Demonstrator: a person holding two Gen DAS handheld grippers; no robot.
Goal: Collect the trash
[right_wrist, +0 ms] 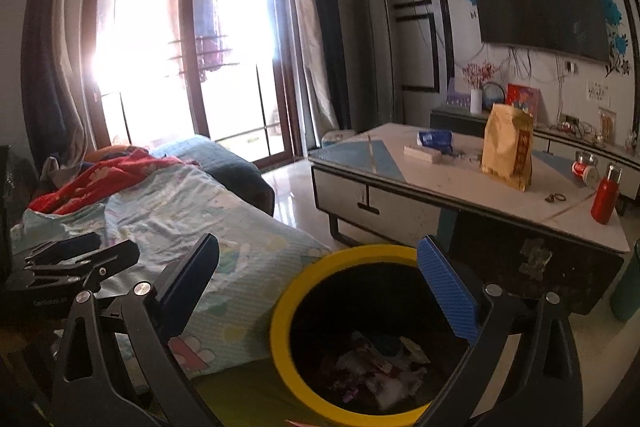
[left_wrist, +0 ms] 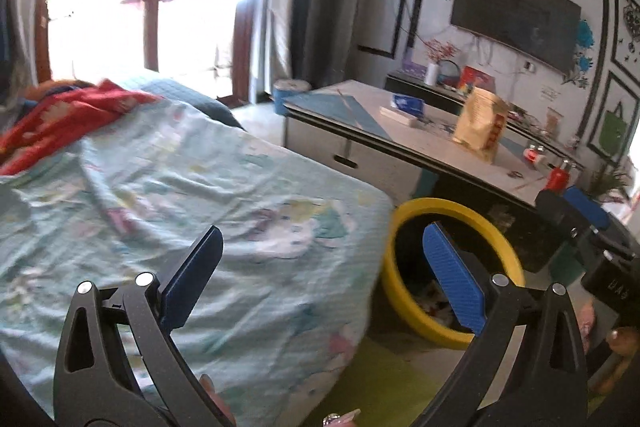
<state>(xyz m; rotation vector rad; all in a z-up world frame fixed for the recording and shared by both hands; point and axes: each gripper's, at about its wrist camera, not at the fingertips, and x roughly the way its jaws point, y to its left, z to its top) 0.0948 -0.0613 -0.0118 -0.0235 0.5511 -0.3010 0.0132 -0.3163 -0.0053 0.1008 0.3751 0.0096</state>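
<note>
A yellow-rimmed bin (right_wrist: 280,307) stands on the floor between the bed and the coffee table, with crumpled wrappers (right_wrist: 376,367) at its bottom. My right gripper (right_wrist: 320,251) hangs over its rim, jaws wide apart and nothing between them. In the left wrist view the same bin (left_wrist: 400,307) lies right of the bed's edge. My left gripper (left_wrist: 322,239) is open and empty above the bedsheet, its right finger (left_wrist: 452,275) in front of the bin. The right gripper's body (left_wrist: 592,235) shows at the far right there.
A bed with a pale green cartoon sheet (left_wrist: 180,187) and a red blanket (right_wrist: 104,183) fills the left. The coffee table (right_wrist: 440,179) carries a tan paper bag (right_wrist: 508,151), a blue packet (right_wrist: 436,139), a red bottle (right_wrist: 606,197) and a red can (right_wrist: 582,169). A teal container (right_wrist: 628,283) stands at right.
</note>
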